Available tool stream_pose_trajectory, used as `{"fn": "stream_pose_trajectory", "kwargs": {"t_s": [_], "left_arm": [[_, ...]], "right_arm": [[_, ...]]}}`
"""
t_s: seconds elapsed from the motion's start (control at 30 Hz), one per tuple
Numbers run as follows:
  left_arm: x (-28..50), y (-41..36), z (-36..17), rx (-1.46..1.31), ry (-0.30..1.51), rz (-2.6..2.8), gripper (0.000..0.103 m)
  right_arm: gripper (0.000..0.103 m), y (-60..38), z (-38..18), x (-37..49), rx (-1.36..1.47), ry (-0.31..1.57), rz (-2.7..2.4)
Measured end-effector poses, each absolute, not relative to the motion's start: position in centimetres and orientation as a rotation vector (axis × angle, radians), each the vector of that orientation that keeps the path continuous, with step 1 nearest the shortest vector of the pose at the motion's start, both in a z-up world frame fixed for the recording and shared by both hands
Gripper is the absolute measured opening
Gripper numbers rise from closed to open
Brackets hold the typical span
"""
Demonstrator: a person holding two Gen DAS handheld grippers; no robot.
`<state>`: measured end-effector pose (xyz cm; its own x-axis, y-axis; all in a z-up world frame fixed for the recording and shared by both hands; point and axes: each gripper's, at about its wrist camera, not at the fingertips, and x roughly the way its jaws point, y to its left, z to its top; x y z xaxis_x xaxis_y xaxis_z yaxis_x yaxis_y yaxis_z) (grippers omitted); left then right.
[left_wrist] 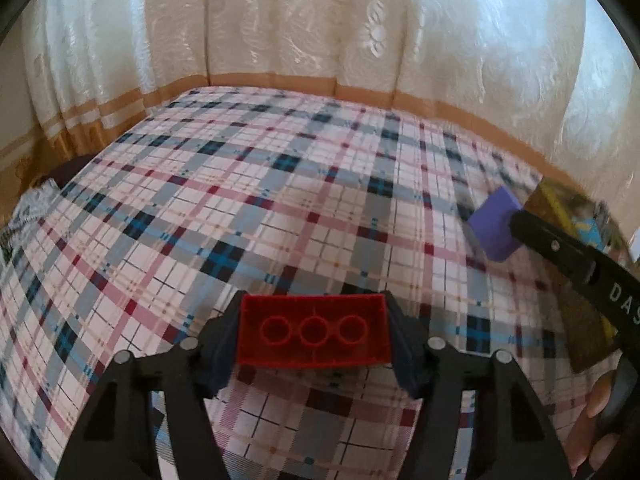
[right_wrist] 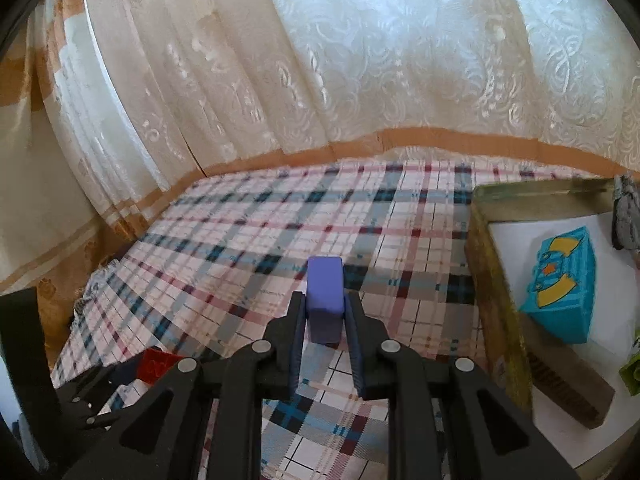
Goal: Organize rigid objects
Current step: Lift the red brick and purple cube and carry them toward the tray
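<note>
Two blocks are in hand at once, one in each gripper, above the plaid tablecloth. The left gripper has its fingers clamped on the short ends of a red plastic building brick, held with its hollow underside and three round tubes facing the camera. The right gripper has its fingers pressed nearly together on the flat sides of a narrow purple rectangular block, which stands upright between them and sticks out past the tips.

The step in hand looks like carrying the pieces to the shallow olive-green cardboard box lying at the right edge of the table. It already holds a teal printed block and a long brown wooden bar on its white floor.

To do this well, the purple block should travel high enough to clear the near wall of the box, then come down over a bare part of the white floor, away from the teal block, before the fingers part. Because so much of it projects beyond the tips, a knock against the wall could twist it in the grip, so a level, unhurried approach seems wise. The red brick is best kept back on the left side, well apart from the right gripper, until the box is free; it is gripped at its ends, so it should stay square if the hand does not roll.
</note>
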<state>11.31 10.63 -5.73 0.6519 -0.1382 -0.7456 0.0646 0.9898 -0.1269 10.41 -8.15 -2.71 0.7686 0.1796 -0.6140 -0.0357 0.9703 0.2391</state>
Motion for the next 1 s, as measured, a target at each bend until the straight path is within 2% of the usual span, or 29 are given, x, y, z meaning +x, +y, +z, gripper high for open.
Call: {"fn": "stream_pose_trajectory", "kwargs": {"t_s": [0.27, 0.5, 1.0], "left_arm": [[9.4, 11.6, -3.5, -0.178, 0.677, -0.067, 0.063], [7.9, 9.6, -1.9, -0.103, 0.552, -0.05, 0.063], [6.6, 5.4, 0.1, -0.128, 0.521, -0.094, 0.063]], "right_arm": [[0.022, -8.5, -0.2, 8.3, 0.19, 0.555, 0.101], [0.022, -9.1, 0.4, 7.2, 0.184, 0.524, 0.106], [0.022, -13.1, 1.5, 4.3, 0.191, 0.467, 0.116]]}}
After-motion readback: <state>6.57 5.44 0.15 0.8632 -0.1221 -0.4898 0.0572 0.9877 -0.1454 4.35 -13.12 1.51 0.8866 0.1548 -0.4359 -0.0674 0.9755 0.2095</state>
